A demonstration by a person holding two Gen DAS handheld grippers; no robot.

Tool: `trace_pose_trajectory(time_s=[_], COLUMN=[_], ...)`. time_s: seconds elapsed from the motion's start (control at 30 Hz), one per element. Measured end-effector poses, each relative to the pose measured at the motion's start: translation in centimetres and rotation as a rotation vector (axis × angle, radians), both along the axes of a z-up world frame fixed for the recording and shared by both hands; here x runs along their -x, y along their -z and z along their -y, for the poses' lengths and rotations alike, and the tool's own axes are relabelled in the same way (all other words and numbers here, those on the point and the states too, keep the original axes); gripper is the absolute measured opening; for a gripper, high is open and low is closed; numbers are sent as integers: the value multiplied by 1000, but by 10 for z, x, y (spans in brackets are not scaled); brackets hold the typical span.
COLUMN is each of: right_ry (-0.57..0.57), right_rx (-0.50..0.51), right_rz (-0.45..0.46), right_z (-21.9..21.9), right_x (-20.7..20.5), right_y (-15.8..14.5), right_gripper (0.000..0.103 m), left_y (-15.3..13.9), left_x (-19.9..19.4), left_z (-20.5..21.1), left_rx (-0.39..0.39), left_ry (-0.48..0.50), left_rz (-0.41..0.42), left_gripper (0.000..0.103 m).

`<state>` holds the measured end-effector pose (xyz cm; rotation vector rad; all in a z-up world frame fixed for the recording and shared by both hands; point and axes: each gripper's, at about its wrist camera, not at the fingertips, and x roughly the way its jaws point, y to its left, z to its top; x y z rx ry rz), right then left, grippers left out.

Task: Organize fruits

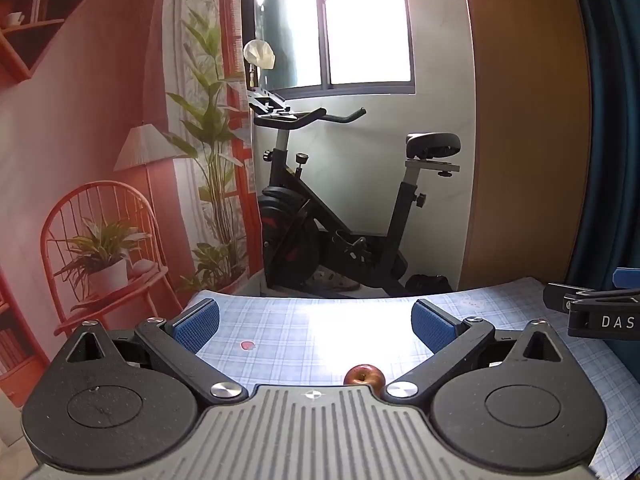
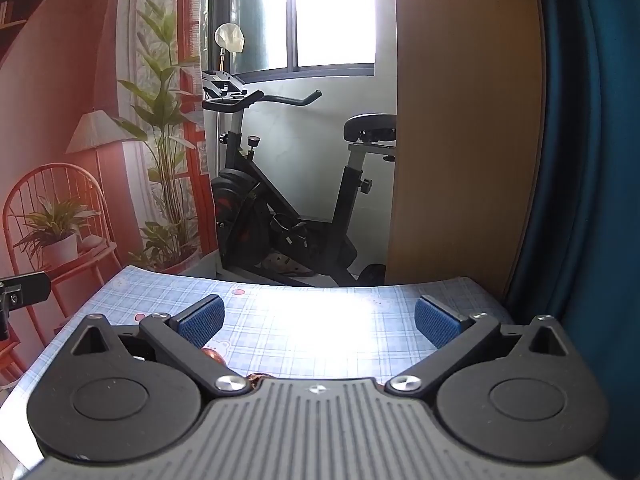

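Note:
A red apple (image 1: 365, 376) sits on the blue checked tablecloth (image 1: 304, 332), close under my left gripper's body and half hidden by it. My left gripper (image 1: 316, 322) hangs above the cloth, open, blue pads wide apart with nothing between them. In the right wrist view my right gripper (image 2: 318, 320) is open too, and empty. Two reddish-brown fruit tops (image 2: 214, 356) peek out beside its left finger and at the body's edge (image 2: 258, 379); most of each is hidden. The right gripper's black side (image 1: 596, 312) shows at the left view's right edge.
The table's far edge (image 2: 320, 286) drops off toward an exercise bike (image 1: 340, 216) by a window. A wooden panel (image 1: 528, 120) and a blue curtain (image 2: 580, 160) stand to the right. A printed backdrop with chair and plants (image 1: 100, 240) fills the left. Glare washes out the cloth's middle.

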<state>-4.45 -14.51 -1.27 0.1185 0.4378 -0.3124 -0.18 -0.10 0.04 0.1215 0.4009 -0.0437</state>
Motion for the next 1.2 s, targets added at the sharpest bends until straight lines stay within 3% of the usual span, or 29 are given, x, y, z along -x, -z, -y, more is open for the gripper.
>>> trace_pose_trajectory(time_s=[1.2], right_ry=[4], right_rx=[15], right_rz=[22], right_z=[-1], right_x=[3], right_y=[0], right_gripper=[103], left_y=[0], left_x=[6], left_z=[-2], left_rx=[12], left_ry=[18], left_rz=[13], left_gripper=[103])
